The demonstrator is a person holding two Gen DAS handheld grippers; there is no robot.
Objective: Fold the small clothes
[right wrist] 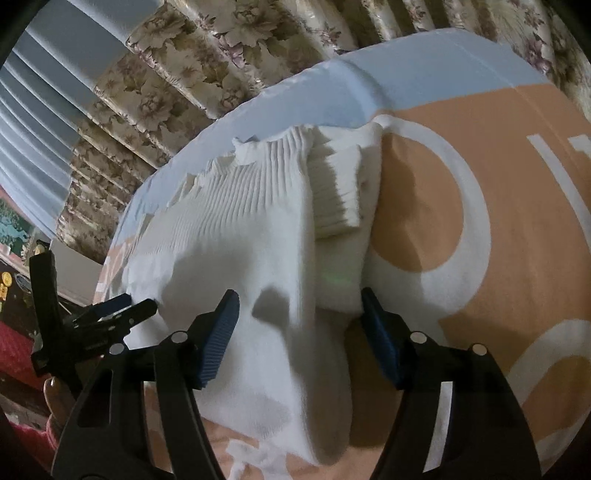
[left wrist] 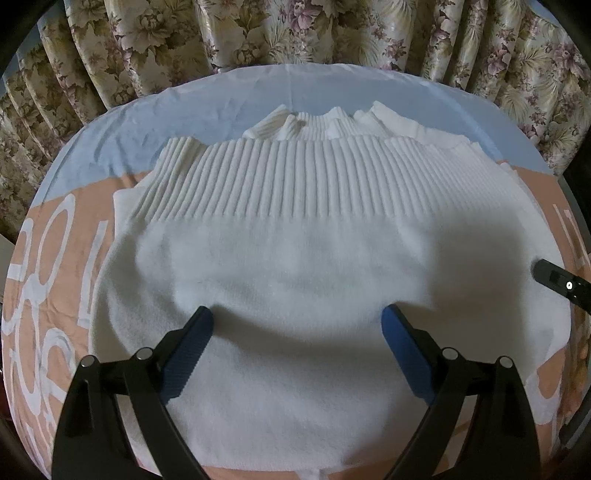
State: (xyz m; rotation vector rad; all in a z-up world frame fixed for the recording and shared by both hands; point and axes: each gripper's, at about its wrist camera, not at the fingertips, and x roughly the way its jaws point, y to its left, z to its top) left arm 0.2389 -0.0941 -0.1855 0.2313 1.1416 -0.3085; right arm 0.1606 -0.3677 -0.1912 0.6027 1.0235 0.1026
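A white knit sweater (left wrist: 295, 266) lies folded on the bed, its ribbed hem (left wrist: 295, 173) at the far side. My left gripper (left wrist: 297, 321) is open, its blue pads resting over the near part of the sweater, holding nothing. In the right wrist view the sweater (right wrist: 240, 258) shows from its right side, with a folded ribbed sleeve cuff (right wrist: 336, 192) on top. My right gripper (right wrist: 299, 306) is open, jaws straddling the sweater's right folded edge. The left gripper shows at the left (right wrist: 125, 306). The right gripper's tip shows at the right edge of the left wrist view (left wrist: 561, 282).
The bed cover (right wrist: 517, 221) is orange with large white letters and a pale blue band (left wrist: 147, 122) at the far side. Floral curtains (left wrist: 295, 33) hang behind the bed. Cluttered red furniture (right wrist: 18, 332) stands left of the bed.
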